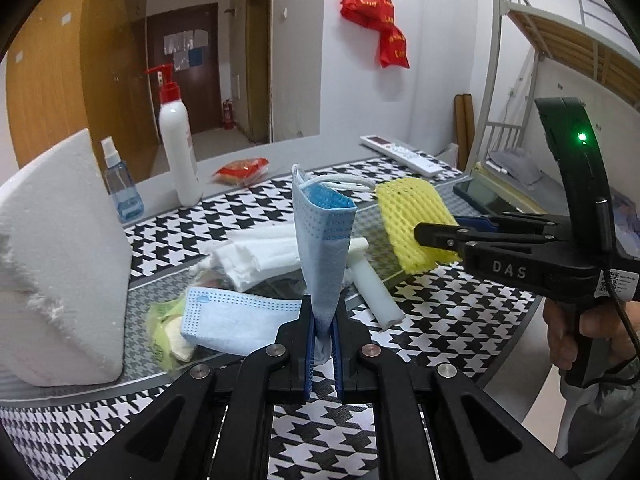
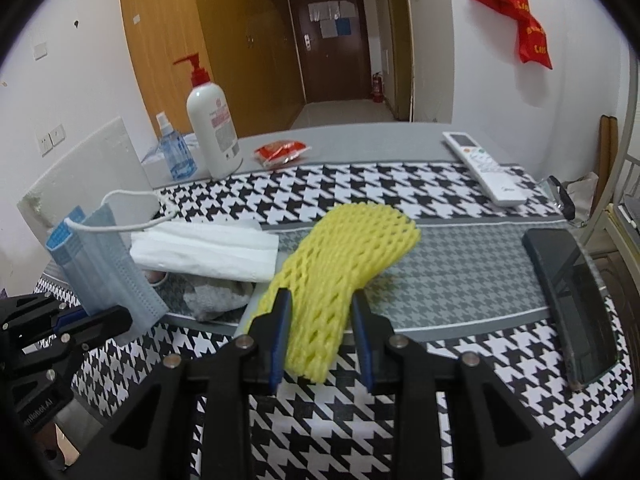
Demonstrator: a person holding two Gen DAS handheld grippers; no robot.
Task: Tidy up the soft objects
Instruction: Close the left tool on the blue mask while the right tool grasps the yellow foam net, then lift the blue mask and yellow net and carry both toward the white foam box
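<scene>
My left gripper (image 1: 323, 328) is shut on a folded blue face mask (image 1: 322, 240), which stands upright above the houndstooth table mat (image 1: 440, 312). In the right wrist view that mask (image 2: 108, 264) shows at the left, with its white ear loop hanging out behind it. My right gripper (image 2: 320, 332) is shut on a yellow foam net sleeve (image 2: 352, 248), pinched near its lower end and held off the table. The left wrist view shows the same sleeve (image 1: 408, 216) in the right gripper (image 1: 436, 236) at the right. A second blue mask (image 1: 236, 320) lies flat on the table.
Folded white tissue (image 1: 256, 256), a white foam stick (image 1: 372, 288) and a green packet (image 1: 168, 328) lie mid-table. A styrofoam block (image 1: 60, 260) stands at the left, with a spray bottle (image 1: 120, 188) and pump bottle (image 1: 178, 148) behind it. A remote (image 2: 484, 168), red packet (image 2: 280, 152) and phone (image 2: 572, 300) also lie there.
</scene>
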